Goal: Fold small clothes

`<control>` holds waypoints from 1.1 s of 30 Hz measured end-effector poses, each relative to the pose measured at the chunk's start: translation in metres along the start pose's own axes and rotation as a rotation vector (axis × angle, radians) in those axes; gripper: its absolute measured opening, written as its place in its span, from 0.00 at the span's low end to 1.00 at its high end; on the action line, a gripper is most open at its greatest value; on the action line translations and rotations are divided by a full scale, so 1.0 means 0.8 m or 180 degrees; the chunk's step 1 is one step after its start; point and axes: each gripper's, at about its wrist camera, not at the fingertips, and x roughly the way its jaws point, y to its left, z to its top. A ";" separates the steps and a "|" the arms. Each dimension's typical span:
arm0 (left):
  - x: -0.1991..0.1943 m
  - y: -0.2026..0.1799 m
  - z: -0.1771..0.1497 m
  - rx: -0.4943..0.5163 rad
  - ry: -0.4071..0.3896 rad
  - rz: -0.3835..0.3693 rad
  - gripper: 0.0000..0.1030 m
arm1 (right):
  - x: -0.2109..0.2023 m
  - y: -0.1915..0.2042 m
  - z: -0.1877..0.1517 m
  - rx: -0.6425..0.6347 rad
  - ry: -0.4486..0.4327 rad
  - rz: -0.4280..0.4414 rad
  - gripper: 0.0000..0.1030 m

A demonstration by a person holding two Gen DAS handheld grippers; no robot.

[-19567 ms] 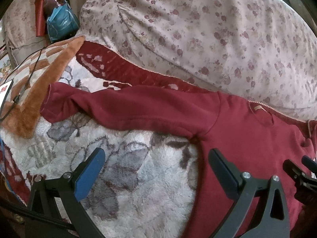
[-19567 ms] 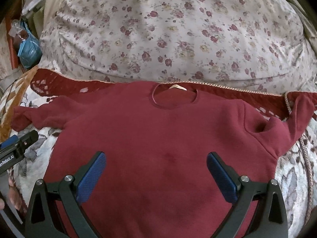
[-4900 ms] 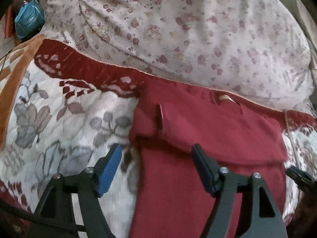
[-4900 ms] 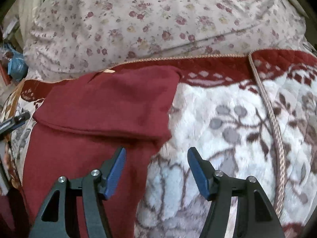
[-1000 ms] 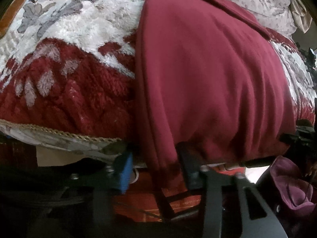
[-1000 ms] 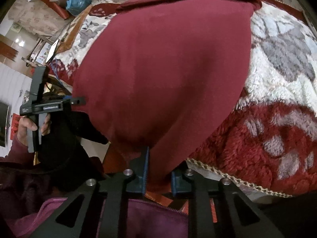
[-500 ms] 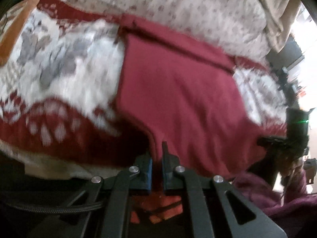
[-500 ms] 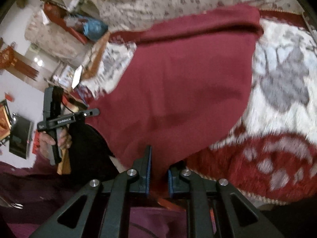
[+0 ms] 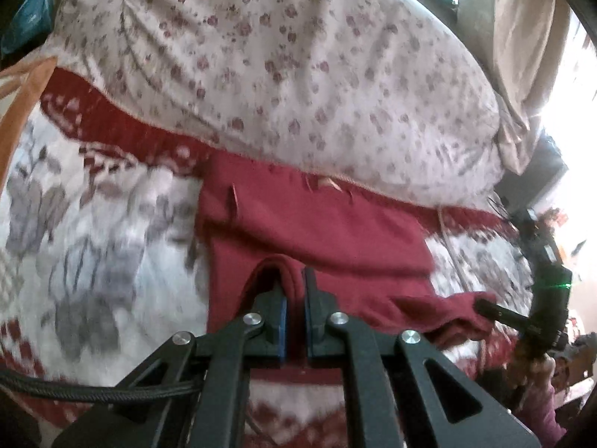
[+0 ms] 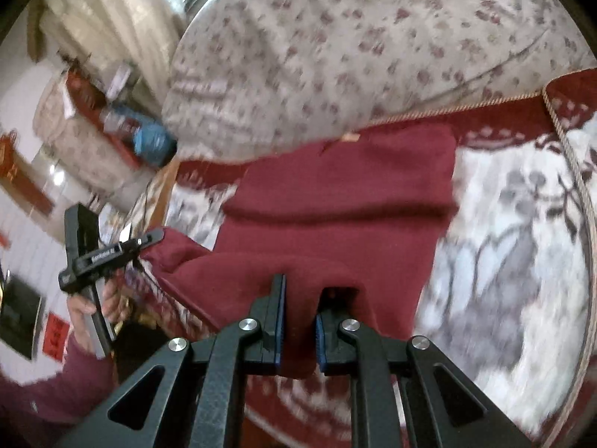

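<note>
Left claw [image 9: 293, 300] and right claw [image 10: 298, 321] each pinch the jumper's [image 9: 317, 224] hem (sleeves already folded) to fold it upward.

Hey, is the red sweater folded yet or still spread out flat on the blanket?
Partly folded. The sweater has its sleeves tucked across the chest, and the left claw and right claw each pinch its lifted bottom hem.
</note>
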 end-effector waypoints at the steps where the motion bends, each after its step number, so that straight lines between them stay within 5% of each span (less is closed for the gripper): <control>1: 0.013 0.002 0.014 -0.0038 -0.0018 0.0014 0.06 | 0.003 -0.006 0.011 0.0011 -0.0025 -0.0039 0.14; 11: 0.122 0.018 0.103 -0.0197 -0.0063 0.0202 0.06 | 0.073 -0.062 0.114 0.0155 -0.0103 -0.0338 0.14; 16: 0.174 0.039 0.116 -0.0278 0.0030 0.0187 0.08 | 0.120 -0.099 0.147 0.0391 -0.0084 -0.0357 0.14; 19: 0.189 0.051 0.117 -0.0358 0.0174 0.0115 0.39 | 0.141 -0.114 0.158 0.0448 0.0095 -0.0394 0.19; 22: 0.172 0.058 0.119 -0.0434 0.0022 0.0135 0.67 | 0.130 -0.117 0.160 0.0488 -0.0019 -0.0243 0.26; 24: 0.154 0.059 0.121 -0.0450 -0.0155 0.0138 0.74 | 0.111 -0.114 0.155 0.0458 -0.0220 -0.0390 0.70; 25: 0.150 0.059 0.122 -0.0447 -0.0173 0.0150 0.75 | 0.097 -0.113 0.150 0.0453 -0.0413 -0.0540 0.74; 29: 0.153 0.050 0.118 -0.0291 -0.0084 0.0370 0.75 | 0.089 -0.093 0.138 0.0280 -0.0366 -0.0374 0.58; 33: 0.183 0.046 0.108 -0.0133 0.0126 0.0660 0.75 | 0.134 -0.063 0.142 -0.0174 -0.0078 -0.0643 0.49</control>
